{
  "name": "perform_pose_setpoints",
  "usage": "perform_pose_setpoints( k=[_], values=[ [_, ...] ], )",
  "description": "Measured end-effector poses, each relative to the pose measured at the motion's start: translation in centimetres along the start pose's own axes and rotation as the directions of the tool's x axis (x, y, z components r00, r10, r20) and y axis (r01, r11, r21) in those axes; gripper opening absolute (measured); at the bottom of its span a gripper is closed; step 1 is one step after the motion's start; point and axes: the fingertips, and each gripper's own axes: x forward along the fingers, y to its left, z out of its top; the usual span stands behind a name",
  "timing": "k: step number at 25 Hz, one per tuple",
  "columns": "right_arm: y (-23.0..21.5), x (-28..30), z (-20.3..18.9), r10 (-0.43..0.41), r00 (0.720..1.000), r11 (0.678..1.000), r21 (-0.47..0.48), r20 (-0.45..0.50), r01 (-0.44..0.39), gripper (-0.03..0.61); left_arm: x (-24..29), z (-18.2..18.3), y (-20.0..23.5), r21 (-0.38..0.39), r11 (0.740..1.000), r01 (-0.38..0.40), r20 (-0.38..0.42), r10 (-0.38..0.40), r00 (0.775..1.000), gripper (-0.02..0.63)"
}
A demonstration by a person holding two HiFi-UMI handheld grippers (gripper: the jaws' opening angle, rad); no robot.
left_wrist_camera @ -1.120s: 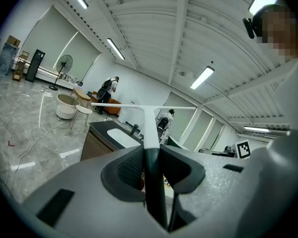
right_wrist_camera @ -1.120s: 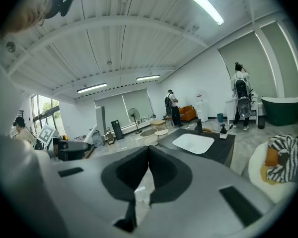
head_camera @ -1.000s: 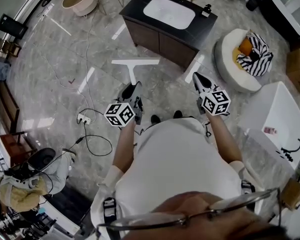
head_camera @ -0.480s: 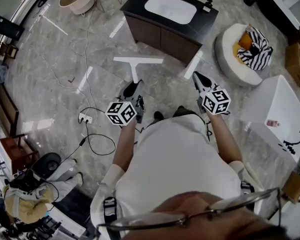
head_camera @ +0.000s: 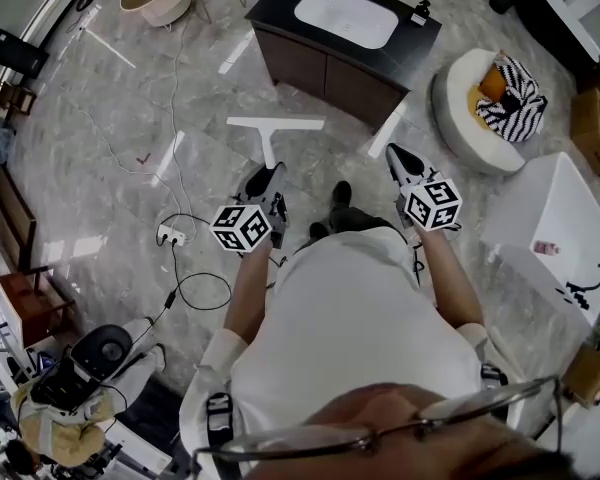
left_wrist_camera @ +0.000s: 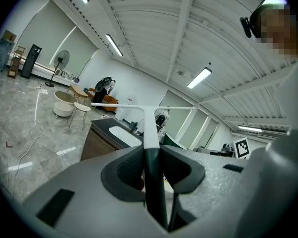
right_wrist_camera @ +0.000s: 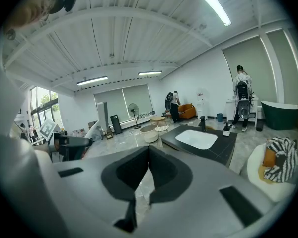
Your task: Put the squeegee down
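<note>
I hold a white T-shaped squeegee [head_camera: 271, 130] in my left gripper [head_camera: 263, 180], which is shut on its dark handle. In the left gripper view the squeegee [left_wrist_camera: 149, 128] sticks straight out from between the jaws, its long blade level and pointing towards the vanity. My right gripper [head_camera: 400, 164] hangs at the same height to the right, shut with nothing between its pads; in the right gripper view the right gripper [right_wrist_camera: 148, 153] has its tips touching. Both grippers are held in front of the person's body, above the marble floor.
A dark vanity with a white sink [head_camera: 346, 20] stands ahead. A round white pouf with a striped cushion [head_camera: 497, 98] is at the right, a white bathtub [head_camera: 555, 243] nearer right. A power strip and cable [head_camera: 170, 238] lie on the floor at left. A person crouches at lower left [head_camera: 85, 373].
The vanity and pouf have shifted slightly in the head view as the person stepped forward; a foot now shows ahead of the body. Both grippers keep their grip and pose.
</note>
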Motion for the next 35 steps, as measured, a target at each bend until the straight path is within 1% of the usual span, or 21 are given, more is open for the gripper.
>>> perform_pose_setpoints(
  k=[6,11,24,30,35],
  values=[
    [-1.4,2.5,-0.1,0.011,1.0,1.0,0.013,-0.023,-0.01,0.005,1.6,0.9,1.1,-0.009,1.0,-0.011,0.008,0.011,1.0,0.094],
    [-2.7,6.0,1.3,0.041,0.999,0.999,0.019,-0.028,-0.041,0.005,4.3,2.3,2.5,-0.006,1.0,-0.028,0.008,0.028,1.0,0.094],
    [-8.4,14.3,4.3,0.104,0.994,0.994,0.05,-0.044,-0.102,0.005,12.0,6.8,5.0,0.007,0.996,-0.083,0.027,0.083,0.996,0.094],
    [-11.4,16.6,5.1,0.136,0.989,0.99,0.046,-0.056,-0.134,0.005,15.6,7.7,5.1,-0.002,0.995,-0.101,0.038,0.101,0.994,0.094],
    [-14.0,17.6,5.9,0.144,0.988,0.989,0.046,-0.057,-0.142,0.005,18.0,8.4,4.9,-0.015,0.994,-0.109,0.053,0.11,0.993,0.094]
  ],
)
